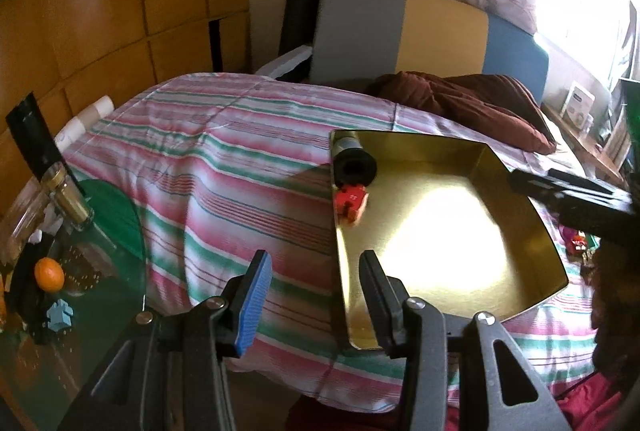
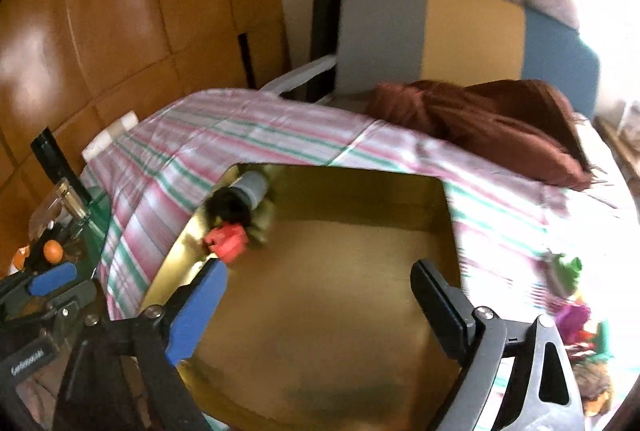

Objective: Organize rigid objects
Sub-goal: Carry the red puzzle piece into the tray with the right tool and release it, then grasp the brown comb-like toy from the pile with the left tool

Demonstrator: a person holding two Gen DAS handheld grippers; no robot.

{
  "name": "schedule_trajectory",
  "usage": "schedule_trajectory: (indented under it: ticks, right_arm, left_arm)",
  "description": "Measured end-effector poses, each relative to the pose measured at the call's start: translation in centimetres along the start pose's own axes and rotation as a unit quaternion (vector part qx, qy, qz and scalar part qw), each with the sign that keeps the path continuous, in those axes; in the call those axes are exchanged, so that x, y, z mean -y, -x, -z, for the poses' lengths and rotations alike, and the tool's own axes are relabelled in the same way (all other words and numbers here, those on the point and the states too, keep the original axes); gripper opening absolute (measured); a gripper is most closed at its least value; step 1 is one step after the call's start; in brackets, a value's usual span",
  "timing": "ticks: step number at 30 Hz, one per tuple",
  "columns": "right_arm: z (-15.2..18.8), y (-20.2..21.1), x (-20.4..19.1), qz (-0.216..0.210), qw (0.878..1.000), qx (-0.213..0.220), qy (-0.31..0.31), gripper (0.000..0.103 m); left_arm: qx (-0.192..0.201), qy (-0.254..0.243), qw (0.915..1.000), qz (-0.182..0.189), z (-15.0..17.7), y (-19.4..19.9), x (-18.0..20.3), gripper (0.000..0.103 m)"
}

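On the striped bed [image 2: 256, 135], the red block [image 2: 226, 237] lies just beyond the empty, wide-apart right claw [image 2: 320, 295].

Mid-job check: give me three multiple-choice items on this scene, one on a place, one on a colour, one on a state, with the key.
1. Where does the red block lie?
A. in the gold tray
B. on the striped bedspread
C. on the glass table

2. What colour is the tray?
A. silver
B. gold
C. white

3. How is the right gripper?
A. shut on the block
B. shut on nothing
C. open, empty

Key: A, the block sits inside the tray by the dark cylinder; B, its walls shine gold; C, the jaws stand wide apart with nothing between.
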State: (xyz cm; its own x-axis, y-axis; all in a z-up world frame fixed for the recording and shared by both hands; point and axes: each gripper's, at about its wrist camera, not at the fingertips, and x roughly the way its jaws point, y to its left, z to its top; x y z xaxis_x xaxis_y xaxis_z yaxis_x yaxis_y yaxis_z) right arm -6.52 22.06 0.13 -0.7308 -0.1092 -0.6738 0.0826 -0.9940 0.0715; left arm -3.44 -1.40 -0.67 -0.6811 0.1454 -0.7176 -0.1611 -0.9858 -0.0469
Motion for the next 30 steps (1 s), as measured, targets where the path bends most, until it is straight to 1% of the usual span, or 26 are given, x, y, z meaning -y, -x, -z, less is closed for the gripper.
schedule_trajectory:
  ticks: [3, 7, 9, 13, 15, 18, 20, 22, 24, 25, 26, 27, 29, 30]
  right_arm:
    - [0.4, 2.1, 2.4, 0.022, 1.000, 0.019, -0.012, 0.096]
    - [1.1, 5.4, 7.0, 0.065, 0.996, 0.045, -0.043, 0.097]
    - [1.6, 6.9, 9.5, 0.089, 0.993, 0.056, -0.059, 0.099]
    - [3.2, 9.8, 15.4, 0.151, 0.980, 0.066, -0.108, 0.100]
    - [4.3, 11.1, 18.3, 0.177, 0.972, 0.069, -0.139, 0.100]
    - [6.5, 13.3, 22.7, 0.217, 0.952, 0.084, -0.200, 0.102]
    - [8.4, 14.8, 25.9, 0.252, 0.929, 0.097, -0.254, 0.103]
    - [10.0, 16.0, 28.0, 0.271, 0.910, 0.110, -0.294, 0.103]
    - [12.1, 17.1, 30.3, 0.292, 0.884, 0.125, -0.342, 0.103]
    - [13.2, 17.7, 31.2, 0.299, 0.870, 0.134, -0.369, 0.103]
    - [13.8, 18.0, 31.9, 0.297, 0.860, 0.133, -0.393, 0.103]
    - [14.5, 18.5, 32.6, 0.287, 0.849, 0.144, -0.419, 0.103]
    - [14.9, 19.0, 33.3, 0.284, 0.841, 0.153, -0.435, 0.103]
    - [14.9, 19.0, 33.5, 0.280, 0.840, 0.153, -0.439, 0.103]
  left_arm:
    - [-0.003, -0.010, 0.9999, 0.008, -0.2, -0.1, 1.0, 0.046]
    - [-0.007, -0.029, 0.9994, 0.020, -0.3, -0.3, 2.6, 0.046]
    - [-0.009, -0.041, 0.9987, 0.028, -0.4, -0.4, 3.6, 0.046]
    - [-0.011, -0.069, 0.9964, 0.047, -0.7, -0.6, 6.0, 0.046]
    - [-0.012, -0.085, 0.9945, 0.059, -0.8, -0.7, 7.5, 0.046]
    - [-0.011, -0.117, 0.9899, 0.079, -1.0, -0.5, 10.0, 0.046]
    - [-0.011, -0.139, 0.9853, 0.098, -1.2, -0.4, 12.0, 0.046]
    - [-0.009, -0.162, 0.9795, 0.120, -1.4, -0.2, 14.0, 0.046]
    - [-0.009, -0.186, 0.9729, 0.138, -1.5, -0.1, 16.5, 0.046]
    - [-0.011, -0.200, 0.9684, 0.149, -1.4, -0.1, 17.9, 0.046]
    - [-0.013, -0.213, 0.9634, 0.162, -1.2, 0.0, 19.2, 0.046]
    - [-0.015, -0.225, 0.9588, 0.173, -1.0, 0.0, 20.5, 0.046]
    - [-0.026, -0.249, 0.9493, 0.191, -0.7, -0.4, 23.6, 0.046]
    - [-0.031, -0.257, 0.9446, 0.201, -0.6, -0.6, 24.9, 0.046]
